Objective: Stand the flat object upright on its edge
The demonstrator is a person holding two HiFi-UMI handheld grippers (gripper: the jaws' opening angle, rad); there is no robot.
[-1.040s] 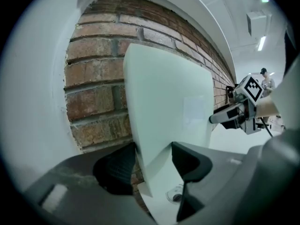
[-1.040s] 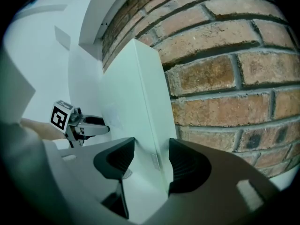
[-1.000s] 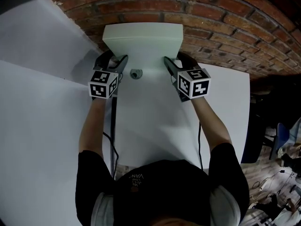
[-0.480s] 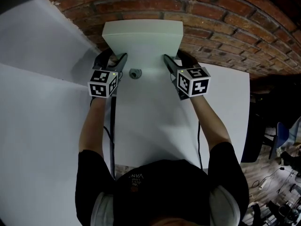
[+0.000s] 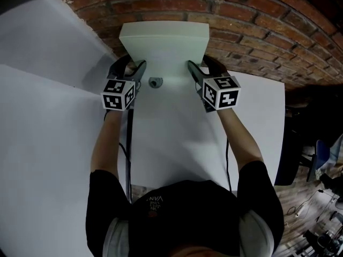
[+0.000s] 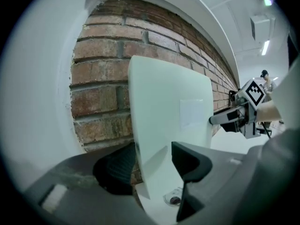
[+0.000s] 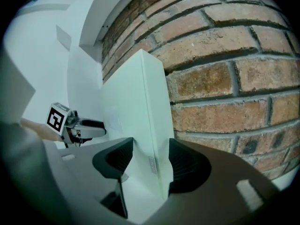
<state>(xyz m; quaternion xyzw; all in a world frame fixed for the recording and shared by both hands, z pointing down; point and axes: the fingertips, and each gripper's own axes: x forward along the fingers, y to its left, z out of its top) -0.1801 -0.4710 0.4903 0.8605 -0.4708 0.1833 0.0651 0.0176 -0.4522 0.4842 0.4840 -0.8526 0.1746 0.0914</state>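
Observation:
A flat pale-white board (image 5: pixel 163 44) stands upright on its lower edge on the white table (image 5: pixel 177 138), close in front of the brick wall. My left gripper (image 5: pixel 131 66) straddles its left edge, and my right gripper (image 5: pixel 199 64) straddles its right edge. In the left gripper view the board (image 6: pixel 168 121) rises between the jaws, with a gap on its front side. In the right gripper view the board (image 7: pixel 136 107) also stands between the jaws, which are opening, and the front pad stands clear of its face.
A small grey round part (image 5: pixel 155 82) lies on the table just in front of the board, between the grippers. The brick wall (image 5: pixel 257 42) runs right behind. White panels (image 5: pixel 43 116) lie to the left, and the table's right edge (image 5: pixel 283 133) drops to a dark floor.
The board looks slightly more upright and nearer the wall. Both grippers have stayed at its side edges with barely any movement.

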